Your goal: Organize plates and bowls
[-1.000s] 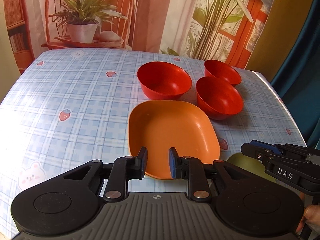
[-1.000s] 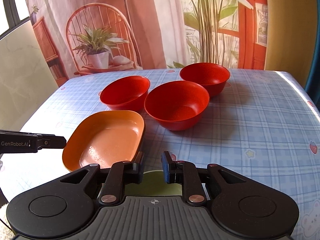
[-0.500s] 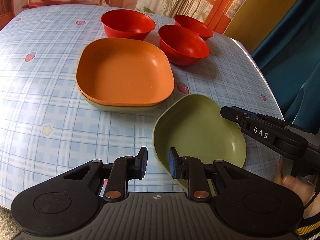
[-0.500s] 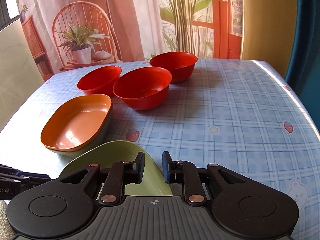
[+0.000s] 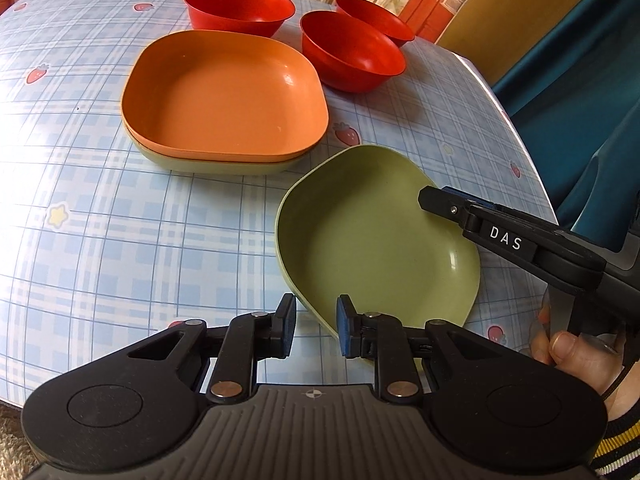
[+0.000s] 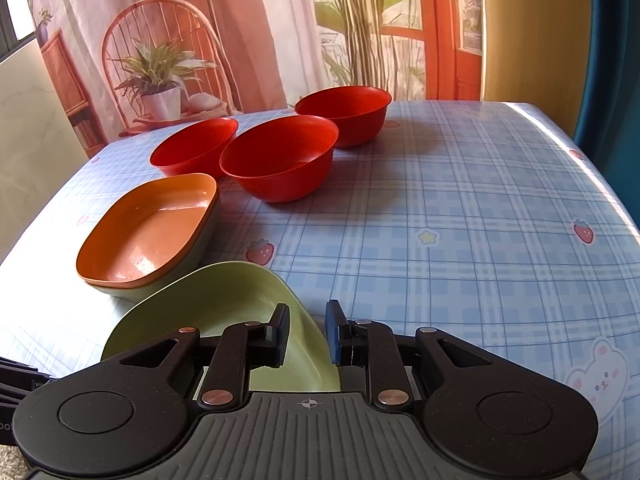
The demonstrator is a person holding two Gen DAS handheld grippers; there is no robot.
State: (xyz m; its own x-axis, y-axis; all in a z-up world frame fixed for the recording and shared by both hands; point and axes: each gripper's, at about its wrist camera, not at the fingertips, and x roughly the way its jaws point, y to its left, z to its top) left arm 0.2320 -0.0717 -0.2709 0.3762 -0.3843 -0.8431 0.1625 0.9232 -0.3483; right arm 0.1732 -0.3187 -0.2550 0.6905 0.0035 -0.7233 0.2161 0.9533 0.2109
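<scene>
Two grippers flank the loose green plate [image 5: 376,240] at lower centre: left gripper [image 5: 316,326] open at its near rim, right gripper [image 6: 306,330] open astride its edge. Pinch squarely, lift level toward the orange plate [image 5: 224,92] stack mid-frame; red bowls [image 5: 352,54] sit above.

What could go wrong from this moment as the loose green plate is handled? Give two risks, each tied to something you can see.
1. The green plate lies near the table's front edge, and both the left gripper and the right gripper are open around its rim; a nudge instead of a firm grip might slide it off.
2. The orange plate already sits nested on another green one; adding a plate off-centre could shift that stack toward the nearest red bowl.
</scene>
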